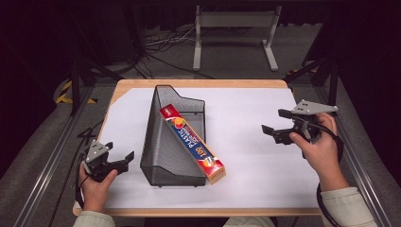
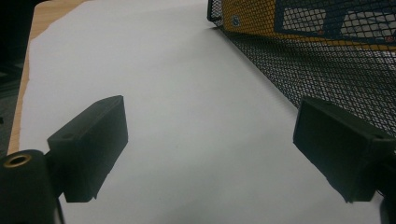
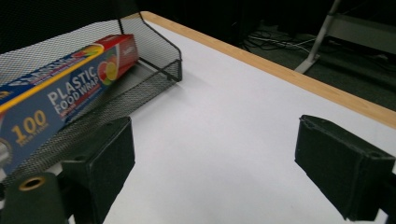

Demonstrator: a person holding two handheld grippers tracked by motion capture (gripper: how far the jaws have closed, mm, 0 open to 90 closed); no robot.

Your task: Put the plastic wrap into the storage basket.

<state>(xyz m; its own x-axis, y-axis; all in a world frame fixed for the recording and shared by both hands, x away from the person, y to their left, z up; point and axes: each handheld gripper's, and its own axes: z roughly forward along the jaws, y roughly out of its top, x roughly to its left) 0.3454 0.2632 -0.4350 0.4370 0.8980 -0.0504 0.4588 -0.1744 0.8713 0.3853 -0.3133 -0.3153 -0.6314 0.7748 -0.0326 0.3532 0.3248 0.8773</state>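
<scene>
Left of the black mesh tray (image 1: 163,146), the left gripper (image 1: 119,152) hovers with fingers (image 2: 88,149) released. The plastic wrap box (image 1: 193,144) lies slantwise in the tray, one end poking over its near rim. Right of the tray, well apart, the right gripper (image 1: 275,121) waits over the white surface (image 1: 246,156), fingers (image 3: 100,161) spread, empty.

White paper sheet (image 1: 246,142) covers nearly the whole tabletop, and the wooden table (image 1: 198,83) edge peeks out along the far side and at the cut far-left corner. Beyond the table, a pale metal stand (image 1: 235,28) sits on grey floor, with cables (image 1: 161,40) snaking beside it. Yellow-black hazard tape (image 1: 64,92) marks the floor at left.
</scene>
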